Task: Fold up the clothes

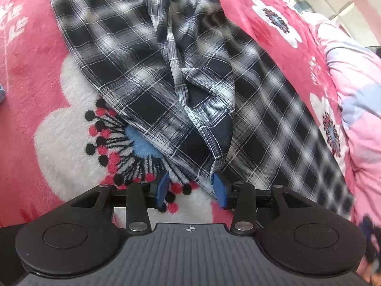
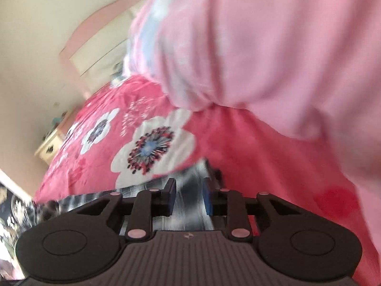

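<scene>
Left gripper [image 1: 190, 187] released w/ plaid garment [image 1: 171, 76] edge between pads; right gripper [image 2: 189, 194] over plaid, grip unclear.

A bed covered by a pink flowered blanket [image 1: 35, 76] bears a plaid garment [image 1: 147, 71] and a pale pink quilt [image 2: 273, 47].

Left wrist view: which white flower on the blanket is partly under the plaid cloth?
The big flower by the left gripper: the plaid cloth covers its blue centre. The smaller flowers at right lie uncovered.
</scene>
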